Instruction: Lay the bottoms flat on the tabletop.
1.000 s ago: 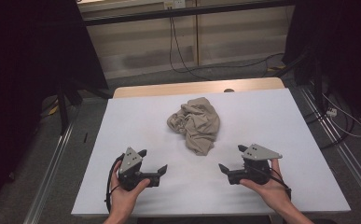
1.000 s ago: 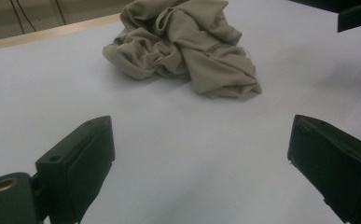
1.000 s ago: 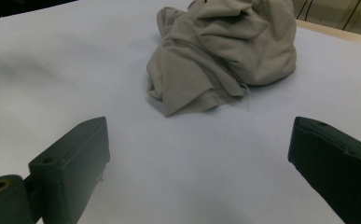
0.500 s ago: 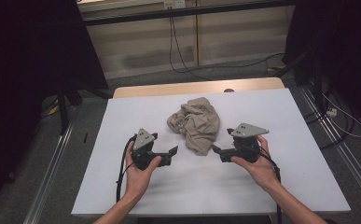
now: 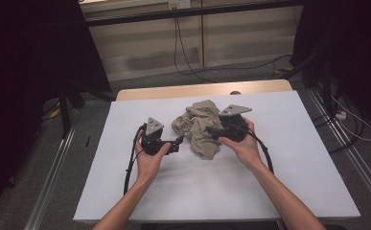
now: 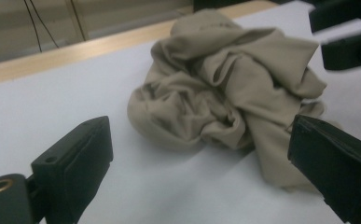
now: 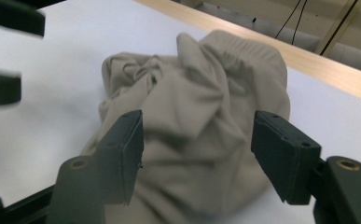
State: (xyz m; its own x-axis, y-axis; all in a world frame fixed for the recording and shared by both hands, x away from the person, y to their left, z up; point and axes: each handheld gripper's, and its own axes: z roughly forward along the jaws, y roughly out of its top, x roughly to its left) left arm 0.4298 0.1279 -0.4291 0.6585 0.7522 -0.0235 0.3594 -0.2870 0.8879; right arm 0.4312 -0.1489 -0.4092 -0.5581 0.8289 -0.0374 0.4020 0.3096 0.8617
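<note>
1. The crumpled beige cloth (image 5: pixel 198 128) sits in a bunched heap on the white counter (image 5: pixel 288 167), toward the far half of it, a little short of the bare wooden strip (image 5: pixel 202 89) along the back edge. Folds and a ribbed hem show on top, so it looks like a garment, though which kind I cannot tell.
2. Right hand-held gripper (image 5: pixel 214 131) is right at the cloth's right flank. Its jaws have just been closing and now stand partly apart, with the cloth bulging up between them in the right gripper view (image 7: pixel 194 140). The pads do not look pressed into the fabric yet, so I call it no grip so far.
3. Left hand-held gripper (image 5: pixel 177 142) is just beside the cloth's left edge, low over the counter. In the left gripper view (image 6: pixel 201 158) its jaws are spread wide, with the near lobe of the cloth lying ahead of them and bare counter between the pads.
4. Step in hand, as I read it: the approach is ending and the first pinch is starting, right side leading.
5. Next move calls for the right jaws to finish closing on one fold rather than the whole lump, then the left to slide in under the near lobe and close.
6. After that, lift and draw apart gently. A thick wad in the jaws could slip, or drag the heap across the counter.
</note>
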